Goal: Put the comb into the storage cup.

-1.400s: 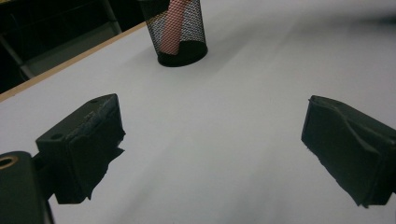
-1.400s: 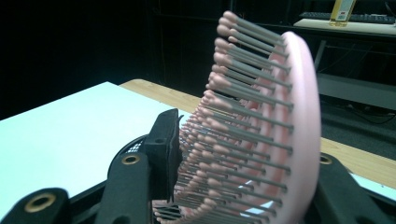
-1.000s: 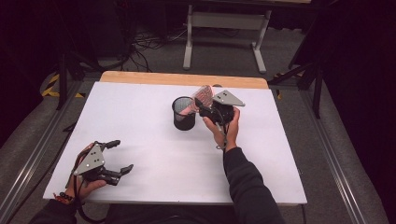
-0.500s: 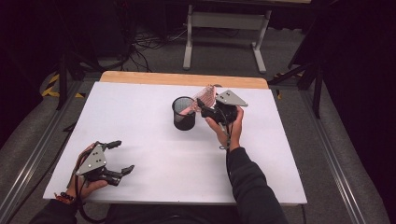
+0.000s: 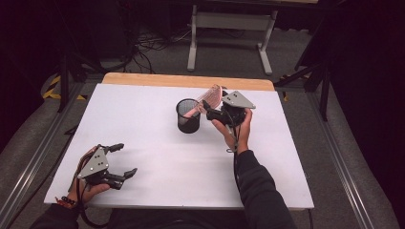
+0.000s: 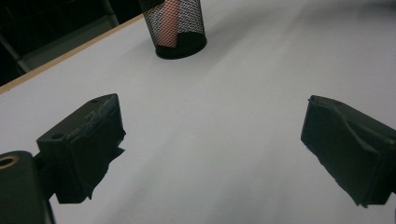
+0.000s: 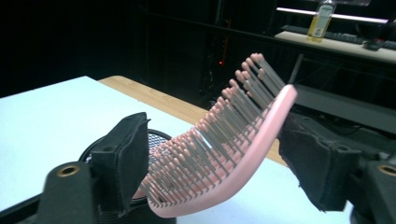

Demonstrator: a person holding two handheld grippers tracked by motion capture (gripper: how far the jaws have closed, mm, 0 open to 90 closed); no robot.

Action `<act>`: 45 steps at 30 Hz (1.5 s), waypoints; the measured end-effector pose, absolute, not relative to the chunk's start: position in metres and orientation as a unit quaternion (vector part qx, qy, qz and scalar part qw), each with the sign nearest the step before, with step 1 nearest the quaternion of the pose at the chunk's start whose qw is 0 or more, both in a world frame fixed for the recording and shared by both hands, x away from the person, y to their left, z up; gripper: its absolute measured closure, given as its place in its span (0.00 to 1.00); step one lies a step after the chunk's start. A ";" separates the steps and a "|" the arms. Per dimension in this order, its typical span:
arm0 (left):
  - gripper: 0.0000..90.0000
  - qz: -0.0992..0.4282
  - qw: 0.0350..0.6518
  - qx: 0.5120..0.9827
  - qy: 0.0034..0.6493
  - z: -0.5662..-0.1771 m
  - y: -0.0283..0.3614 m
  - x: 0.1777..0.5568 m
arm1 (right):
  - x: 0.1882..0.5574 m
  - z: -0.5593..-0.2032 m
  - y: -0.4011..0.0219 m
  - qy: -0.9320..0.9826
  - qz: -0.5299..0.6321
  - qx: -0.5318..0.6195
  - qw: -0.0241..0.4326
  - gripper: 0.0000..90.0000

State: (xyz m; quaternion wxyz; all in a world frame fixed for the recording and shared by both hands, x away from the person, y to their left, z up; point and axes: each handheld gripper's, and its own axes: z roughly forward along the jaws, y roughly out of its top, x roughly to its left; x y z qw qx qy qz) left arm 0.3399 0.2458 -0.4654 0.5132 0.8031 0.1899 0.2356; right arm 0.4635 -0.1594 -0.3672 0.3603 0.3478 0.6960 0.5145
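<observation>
In the middle of the high view, the pink brush (image 5: pixel 206 101) leans in the black cup (image 5: pixel 188 116).
The right gripper (image 5: pixel 213 110) has just been opening around it; the brush still needs letting go. The left gripper (image 5: pixel 120 161) rests open, empty.

White table (image 5: pixel 157 191) with black mesh cup (image 5: pixel 188 116) standing on it

Tabletop is a white sheet w/ a bare wood strip (image 5: pixel 186 81) along the far edge, set over grey floor. The mesh cup stands upright right of centre, toward the far side; in the left gripper view it (image 6: pixel 177 25) shows w/ pink through its mesh. Near the front left corner a person's left hand (image 5: pixel 86 188) rests low at the table's surface; contact can't be told. Rest of the white sheet is plain, no marks
</observation>
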 end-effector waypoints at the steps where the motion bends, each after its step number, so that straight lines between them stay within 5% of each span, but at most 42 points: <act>1: 0.07 0.236 0.514 0.803 0.190 -0.465 0.246 0.340 | 0.463 -0.366 -0.159 0.696 0.513 0.346 0.365 0.27; 14: 0.08 0.231 0.515 0.804 0.190 -0.465 0.246 0.340 | 0.453 -0.351 -0.152 0.706 0.494 0.314 0.398 0.15; 45: 0.07 0.227 0.517 0.803 0.192 -0.464 0.248 0.340 | 0.426 -0.335 -0.161 0.704 0.512 0.284 0.401 0.10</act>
